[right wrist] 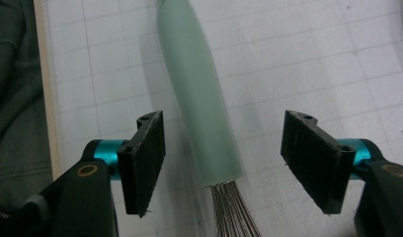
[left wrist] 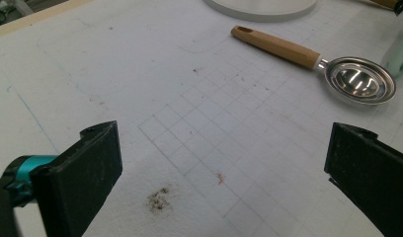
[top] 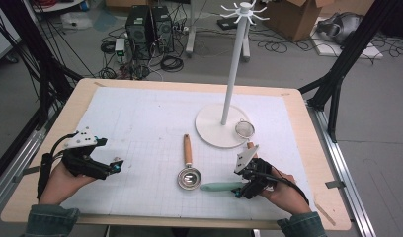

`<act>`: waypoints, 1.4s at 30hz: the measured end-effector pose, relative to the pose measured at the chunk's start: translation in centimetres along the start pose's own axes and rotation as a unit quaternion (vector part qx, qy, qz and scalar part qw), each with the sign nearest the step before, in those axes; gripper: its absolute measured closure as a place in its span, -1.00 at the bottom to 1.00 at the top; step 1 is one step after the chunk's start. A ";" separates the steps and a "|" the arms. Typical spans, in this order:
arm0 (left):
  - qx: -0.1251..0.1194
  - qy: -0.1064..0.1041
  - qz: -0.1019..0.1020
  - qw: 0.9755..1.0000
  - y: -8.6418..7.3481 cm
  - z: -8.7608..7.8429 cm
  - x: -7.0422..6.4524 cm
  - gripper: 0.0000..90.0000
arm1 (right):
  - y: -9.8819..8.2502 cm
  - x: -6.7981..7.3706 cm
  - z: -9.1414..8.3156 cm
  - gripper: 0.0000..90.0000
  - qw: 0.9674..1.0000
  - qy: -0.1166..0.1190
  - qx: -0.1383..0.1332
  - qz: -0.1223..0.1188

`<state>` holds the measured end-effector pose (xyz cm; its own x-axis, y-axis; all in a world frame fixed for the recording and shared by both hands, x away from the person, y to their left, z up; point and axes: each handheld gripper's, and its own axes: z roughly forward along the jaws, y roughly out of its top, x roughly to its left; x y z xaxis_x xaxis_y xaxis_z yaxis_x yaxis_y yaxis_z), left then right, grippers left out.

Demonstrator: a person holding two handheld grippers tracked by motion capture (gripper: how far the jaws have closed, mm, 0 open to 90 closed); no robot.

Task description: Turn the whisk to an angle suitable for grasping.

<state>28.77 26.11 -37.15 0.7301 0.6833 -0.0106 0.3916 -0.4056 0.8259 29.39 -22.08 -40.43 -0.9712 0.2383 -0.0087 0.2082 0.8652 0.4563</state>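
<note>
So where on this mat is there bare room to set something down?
The far-left mat, between the left gripper and the stand base, is bare. The near right is crowded: spoon, mint-handled whisk, strainer, right gripper.

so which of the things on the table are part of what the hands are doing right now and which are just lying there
In use:
- right tool, open around the handle
- whisk with the pale green handle, lying between its pads, not yet pressed

Lying about:
- wooden-handled scoop
- white hook stand
- small mesh strainer on the stand's base
- left tool, open over bare mat
</note>
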 end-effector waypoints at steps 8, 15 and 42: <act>-0.002 0.002 -0.002 1.000 0.0 0.0 0.0 -0.96 | 0.4 0.1 0.5 0.01 1.000 0.003 0.022 -0.017; -0.001 0.002 -0.001 1.000 0.0 -0.1 0.1 -0.96 | 0.6 0.1 0.9 0.21 0.998 0.006 0.044 -0.036; -0.004 -0.005 -0.008 1.000 -0.3 0.2 0.5 -0.96 | 1.0 -1.0 1.3 0.51 0.994 0.050 0.070 -0.067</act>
<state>29.11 26.43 -37.49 0.7290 0.6839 -0.0290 0.3983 -0.3894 0.8305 30.68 -20.86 -41.15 -0.9964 0.0781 0.0318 0.0842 0.9406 0.3289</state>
